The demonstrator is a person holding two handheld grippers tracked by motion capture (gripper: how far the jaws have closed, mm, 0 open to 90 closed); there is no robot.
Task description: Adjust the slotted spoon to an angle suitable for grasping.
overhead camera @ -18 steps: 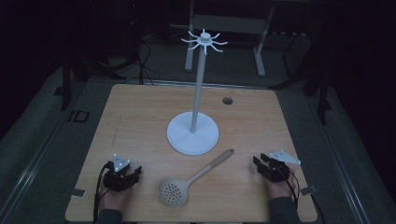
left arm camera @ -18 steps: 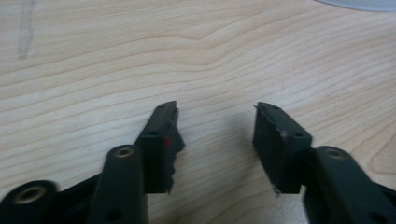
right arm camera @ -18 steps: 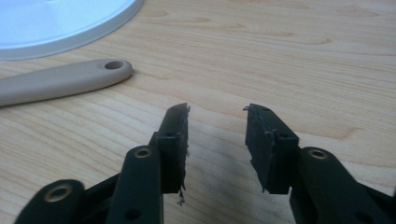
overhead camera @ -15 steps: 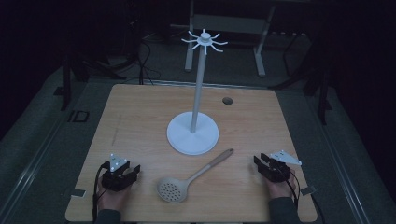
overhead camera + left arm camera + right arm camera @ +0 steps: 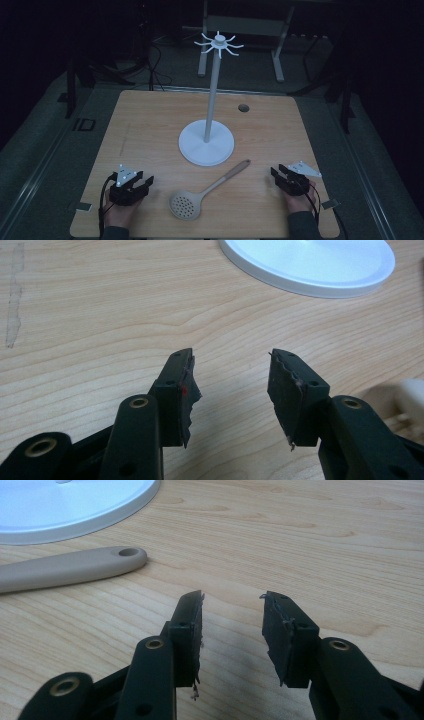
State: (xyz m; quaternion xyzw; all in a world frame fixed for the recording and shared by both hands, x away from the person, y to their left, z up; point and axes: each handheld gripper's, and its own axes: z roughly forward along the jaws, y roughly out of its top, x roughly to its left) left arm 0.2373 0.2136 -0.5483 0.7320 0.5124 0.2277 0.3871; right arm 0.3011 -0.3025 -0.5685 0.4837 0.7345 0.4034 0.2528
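A beige slotted spoon [image 5: 200,195] lies flat on the wooden table [image 5: 150,130] near its front edge, bowl toward me, handle [image 5: 70,567] pointing up and right. Behind it stands a white rack [image 5: 207,142] with a round base [image 5: 310,262], a tall pole and hook arms at the top. My left gripper [image 5: 142,182] rests at the front left, left of the spoon's bowl. Its jaws stand open over bare wood [image 5: 231,360]. My right gripper [image 5: 276,172] rests at the front right, beyond the handle's end, open with nothing between its fingers [image 5: 232,602].
A small dark hole [image 5: 243,107] sits in the tabletop at the back right. Dark floor, cables and a metal frame [image 5: 245,25] lie beyond the table's far edge. Bare wood stretches across the left half of the table.
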